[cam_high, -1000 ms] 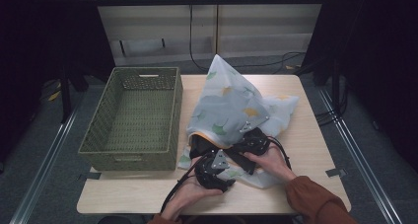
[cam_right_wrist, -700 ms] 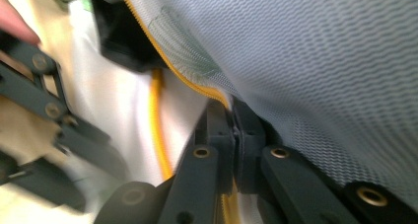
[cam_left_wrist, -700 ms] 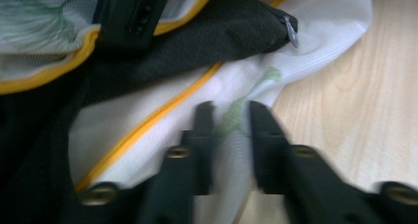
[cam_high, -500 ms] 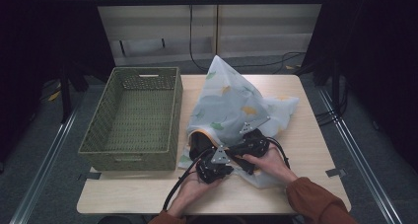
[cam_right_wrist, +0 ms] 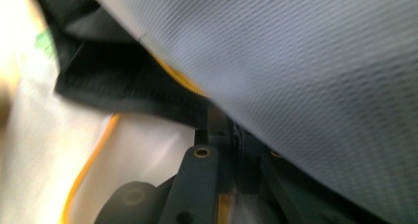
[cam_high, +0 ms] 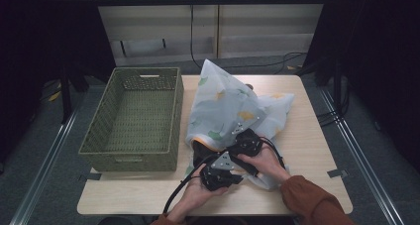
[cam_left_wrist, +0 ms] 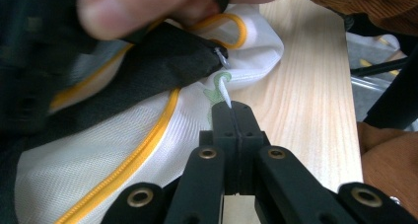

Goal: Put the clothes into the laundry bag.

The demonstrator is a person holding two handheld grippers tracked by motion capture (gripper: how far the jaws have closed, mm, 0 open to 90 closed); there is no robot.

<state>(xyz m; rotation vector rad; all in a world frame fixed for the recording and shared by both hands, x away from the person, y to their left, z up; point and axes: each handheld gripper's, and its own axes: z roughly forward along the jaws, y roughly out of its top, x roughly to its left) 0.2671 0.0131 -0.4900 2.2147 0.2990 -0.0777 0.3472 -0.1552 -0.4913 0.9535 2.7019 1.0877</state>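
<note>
The left gripper is clamped on a small white tab of the mesh laundry bag. The right gripper is pinched on the bag's dark edge. The bag is heaped on the table, beside the wicker basket.

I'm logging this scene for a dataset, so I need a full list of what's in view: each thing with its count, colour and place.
Table: one, light wood, centre of the high view.
Basket: one, green woven, on the table's left part.
Mesh bag: one, white with leaf prints and a yellow zipper, on the table right of the basket.
Dark cloth: one, black, showing at the bag's opening.
Zipper pull: one, white, between the left gripper's jaw tips.
Left gripper: one, black, shut on the zipper pull.
Right gripper: one, black, at the bag's opening; jaws hidden by fabric.
Left hand and right hand: two, bottom of the high view; orange sleeve on the right arm.
</note>
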